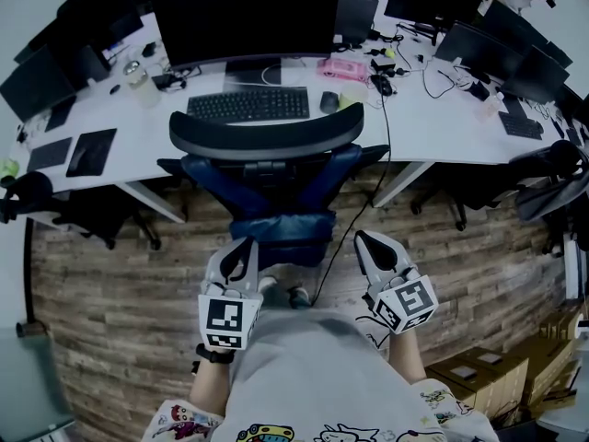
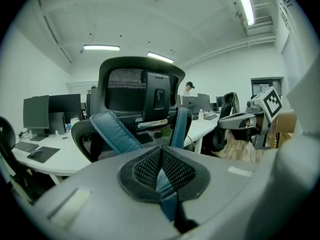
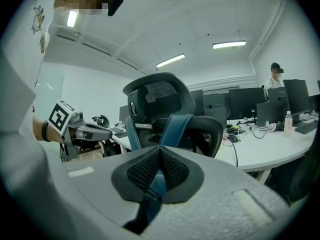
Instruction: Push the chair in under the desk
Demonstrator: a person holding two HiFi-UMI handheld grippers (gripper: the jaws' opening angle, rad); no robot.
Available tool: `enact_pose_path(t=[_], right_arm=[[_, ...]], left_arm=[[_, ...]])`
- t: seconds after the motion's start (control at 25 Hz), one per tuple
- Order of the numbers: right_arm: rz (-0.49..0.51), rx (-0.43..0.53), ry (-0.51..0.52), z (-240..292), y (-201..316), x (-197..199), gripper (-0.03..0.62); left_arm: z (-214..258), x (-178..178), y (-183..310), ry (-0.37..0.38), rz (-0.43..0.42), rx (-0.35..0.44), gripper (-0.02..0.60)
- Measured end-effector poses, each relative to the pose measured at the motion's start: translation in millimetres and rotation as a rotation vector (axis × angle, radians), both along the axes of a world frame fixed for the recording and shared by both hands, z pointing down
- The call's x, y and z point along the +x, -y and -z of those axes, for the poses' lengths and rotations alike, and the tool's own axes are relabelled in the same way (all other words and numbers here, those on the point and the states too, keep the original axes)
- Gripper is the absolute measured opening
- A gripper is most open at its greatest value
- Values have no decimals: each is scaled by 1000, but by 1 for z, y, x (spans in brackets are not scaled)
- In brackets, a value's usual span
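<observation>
– Left gripper (image 2: 160, 151): what do you read on it?
– Closed, pads pressed together, nothing between them. I'm looking straight along it at the back of the office chair (image 1: 267, 168).
– And the right gripper (image 3: 159, 151)?
– Same from my end: jaws together, empty. Its view takes the chair from the other side.
– Where's the chair sitting?
– Right in front of me, back toward me, facing the white desk (image 1: 433, 122). In the head view its curved black top edge (image 1: 267, 134) overlaps the desk edge just below the keyboard (image 1: 248, 104). The blue back straps (image 1: 207, 178) run down toward the seat. How far the seat reaches under the desk, I can't tell.
– Any contact?
– Both grippers hang low, 1 on each side of the chair's lower back and near it. I can't tell whether either touches.
– Anything around it?
– I see a black cable (image 1: 382, 164) dropping off the desk to the wood-plank floor (image 1: 120, 293), just right of the chair. A dark monitor (image 1: 247, 12) stands behind the keyboard, with a mouse (image 1: 329, 101) beside it.
</observation>
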State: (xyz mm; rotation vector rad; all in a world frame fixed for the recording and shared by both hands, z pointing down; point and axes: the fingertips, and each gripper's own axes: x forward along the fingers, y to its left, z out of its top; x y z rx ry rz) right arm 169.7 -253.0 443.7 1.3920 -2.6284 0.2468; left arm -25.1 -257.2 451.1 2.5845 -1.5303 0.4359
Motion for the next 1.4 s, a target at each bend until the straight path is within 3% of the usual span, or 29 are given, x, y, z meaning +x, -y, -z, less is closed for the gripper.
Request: enact_pose_path(t=[1.4], right_arm=[[38,81,-40,24,4,-18,0]], left_arm=[[12,-20,-6,6,50,25,9]])
